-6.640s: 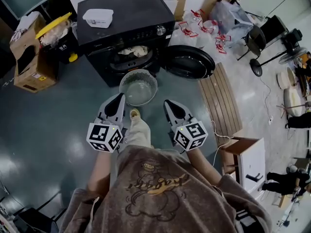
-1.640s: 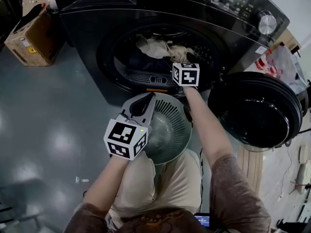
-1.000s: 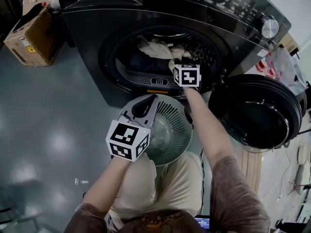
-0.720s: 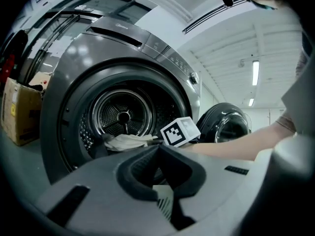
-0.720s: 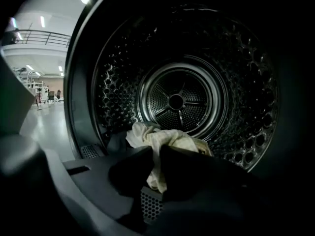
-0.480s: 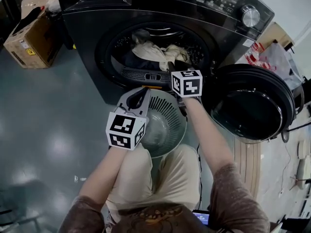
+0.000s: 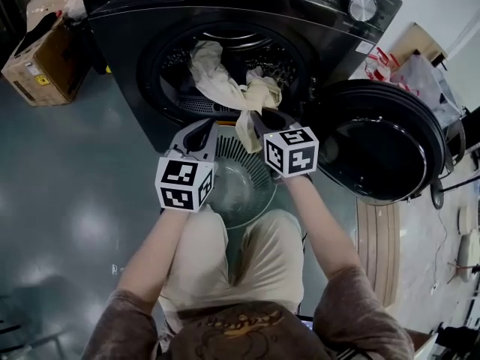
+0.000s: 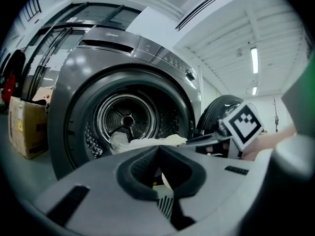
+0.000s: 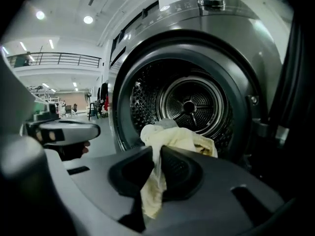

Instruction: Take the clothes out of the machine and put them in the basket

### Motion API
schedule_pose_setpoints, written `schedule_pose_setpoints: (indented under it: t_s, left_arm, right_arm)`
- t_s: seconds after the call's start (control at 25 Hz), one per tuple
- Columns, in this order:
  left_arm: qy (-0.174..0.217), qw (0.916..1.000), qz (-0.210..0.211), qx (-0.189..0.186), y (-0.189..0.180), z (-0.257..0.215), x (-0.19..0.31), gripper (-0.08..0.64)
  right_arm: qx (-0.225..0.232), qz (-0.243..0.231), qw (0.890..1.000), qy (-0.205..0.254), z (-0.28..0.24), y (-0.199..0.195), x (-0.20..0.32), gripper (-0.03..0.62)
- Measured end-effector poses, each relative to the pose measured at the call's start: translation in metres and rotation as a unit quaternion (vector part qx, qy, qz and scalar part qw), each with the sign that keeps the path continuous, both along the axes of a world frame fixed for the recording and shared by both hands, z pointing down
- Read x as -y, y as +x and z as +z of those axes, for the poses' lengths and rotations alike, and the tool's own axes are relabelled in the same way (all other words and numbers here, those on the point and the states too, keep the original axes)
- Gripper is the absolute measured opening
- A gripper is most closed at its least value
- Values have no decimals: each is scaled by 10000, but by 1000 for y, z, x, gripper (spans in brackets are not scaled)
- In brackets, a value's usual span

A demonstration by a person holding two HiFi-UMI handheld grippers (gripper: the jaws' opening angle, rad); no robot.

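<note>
A dark front-loading machine [image 7: 300, 6] stands with its drum [image 9: 192, 104] open. A cream cloth [image 7: 225, 85] trails from the drum over the lip to my right gripper [image 7: 256, 115]. That gripper is shut on the cloth [image 9: 172, 136], whose tail hangs down between its jaws [image 9: 157, 151]. More cream fabric stays inside the drum [image 8: 147, 142]. A round ribbed basket [image 7: 229, 156] sits on the floor before the machine, under both grippers. My left gripper [image 7: 206, 126] hovers over the basket's left rim, its tips [image 8: 157, 149] together with nothing in them.
The machine's round door [image 7: 382, 145] hangs open to the right. A cardboard box [image 7: 37, 51] sits on the floor to the left. Red-and-white bags [image 7: 382, 58] lie behind the door, and wooden slats [image 7: 382, 253] at the right. The person's legs [image 7: 225, 268] are behind the basket.
My right gripper has drawn back from the drum mouth toward the basket, pulling the cream cloth out over the lip. The left gripper has stayed over the basket.
</note>
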State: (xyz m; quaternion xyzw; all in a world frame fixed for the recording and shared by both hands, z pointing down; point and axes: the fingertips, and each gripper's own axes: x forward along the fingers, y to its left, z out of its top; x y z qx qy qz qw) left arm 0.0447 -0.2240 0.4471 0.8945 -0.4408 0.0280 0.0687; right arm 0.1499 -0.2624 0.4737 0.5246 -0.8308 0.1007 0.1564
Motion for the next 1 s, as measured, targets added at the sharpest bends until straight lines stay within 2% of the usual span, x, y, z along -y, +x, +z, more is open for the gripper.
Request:
schedule_pose_setpoints:
  t_s: [0.56, 0.68, 0.76, 0.88, 1.0]
  left_arm:
    - [56, 9998, -165, 99, -2, -2, -3, 6]
    - [58, 9998, -147, 108, 0, -3, -3, 6]
    - [55, 9998, -149, 88, 0, -3, -5, 6]
    - [71, 9998, -151, 67, 1, -5, -7, 6]
    - [56, 9999, -150, 57, 2, -4, -7, 6]
  right_arm:
    - [525, -475, 9967, -387, 10, -25, -93, 41]
    - [446, -582, 9962, -462, 16, -27, -99, 49]
    - [199, -522, 9972, -501, 23, -23, -97, 96]
    - [72, -301, 9985, -460, 23, -11, -91, 246]
    - [79, -225, 9990, -365, 18, -5, -81, 262]
